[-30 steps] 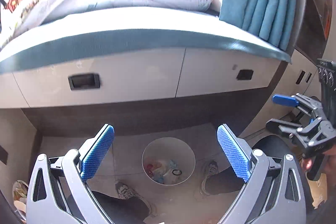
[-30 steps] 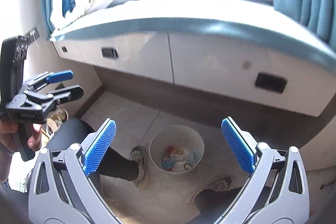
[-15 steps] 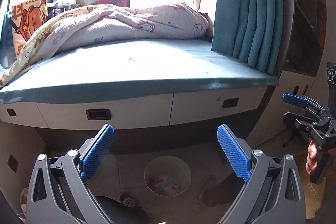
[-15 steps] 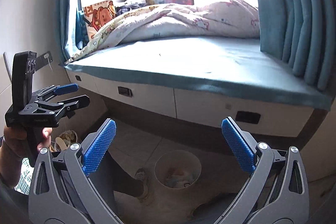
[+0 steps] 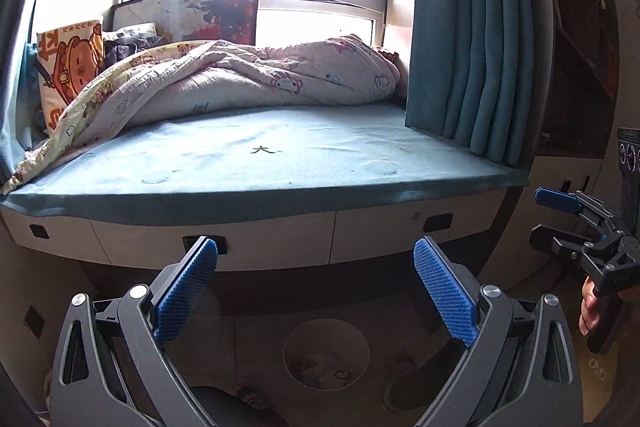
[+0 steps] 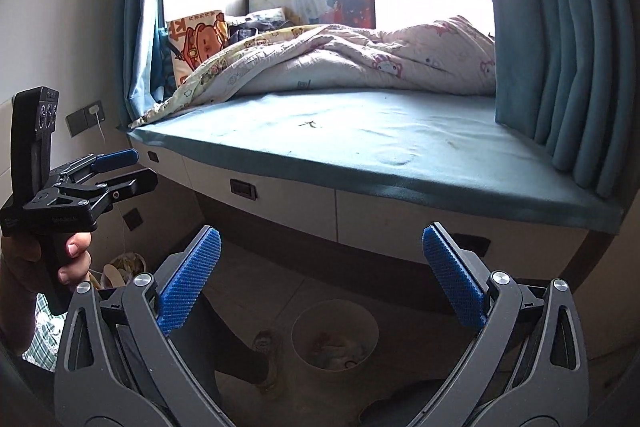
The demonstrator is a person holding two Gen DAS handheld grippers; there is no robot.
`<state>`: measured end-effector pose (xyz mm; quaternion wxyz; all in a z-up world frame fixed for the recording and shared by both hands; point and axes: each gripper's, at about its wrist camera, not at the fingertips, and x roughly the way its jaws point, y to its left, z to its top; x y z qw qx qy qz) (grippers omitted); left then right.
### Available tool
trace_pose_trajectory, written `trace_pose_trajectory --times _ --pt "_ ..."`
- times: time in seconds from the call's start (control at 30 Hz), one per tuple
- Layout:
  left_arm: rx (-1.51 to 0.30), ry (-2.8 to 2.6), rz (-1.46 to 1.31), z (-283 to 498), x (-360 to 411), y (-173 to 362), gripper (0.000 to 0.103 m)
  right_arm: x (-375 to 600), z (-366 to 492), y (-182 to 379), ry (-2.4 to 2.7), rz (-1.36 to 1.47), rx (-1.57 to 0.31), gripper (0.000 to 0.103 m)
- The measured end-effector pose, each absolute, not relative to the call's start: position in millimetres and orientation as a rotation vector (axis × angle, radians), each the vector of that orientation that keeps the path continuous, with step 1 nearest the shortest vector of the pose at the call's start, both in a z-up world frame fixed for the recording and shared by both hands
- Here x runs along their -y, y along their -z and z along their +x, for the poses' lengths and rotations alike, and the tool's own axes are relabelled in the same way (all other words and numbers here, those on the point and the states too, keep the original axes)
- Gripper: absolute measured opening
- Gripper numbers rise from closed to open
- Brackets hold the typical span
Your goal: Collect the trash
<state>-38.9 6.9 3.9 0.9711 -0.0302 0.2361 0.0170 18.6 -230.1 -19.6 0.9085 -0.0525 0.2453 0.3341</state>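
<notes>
Teal matting covers the window seat point(image 5: 280, 163), with a rumpled quilt point(image 5: 256, 79) heaped at its back against the window and a curtain point(image 5: 464, 39) hanging at its right end. Taking the seat as landmark: the only likely trash on it is 1 small dark scrap point(image 5: 264, 149), lying near the middle of the mat, in front of the quilt; what it is cannot be told. On the floor in front of the seat stands the bin point(image 6: 335, 335), with litter already in it.

Both tools are held back from the seat's front edge and raised, pointing over it. The left gripper point(image 5: 316, 291) has its jaws spread wide and empty; the right gripper point(image 6: 322, 283) likewise, wide and empty.

The scrap lies ahead of and above both jaw pairs, roughly centred for the left and slightly left of centre for the right, so the left looks the nearer choice. Its thin strands seem to run mostly along the seat's length, so a grip across them, front to back, would likely suit. The bin is directly below both tools.
</notes>
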Motion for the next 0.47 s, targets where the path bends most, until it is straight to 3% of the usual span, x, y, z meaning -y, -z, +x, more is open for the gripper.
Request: trace_pose_trajectory --times 0.47 --pt "-0.506 0.013 -0.039 -31.9 -1.0 -6.6 0.097 233.2 17.5 16.2 -0.682 -0.113 -0.496 0.098"
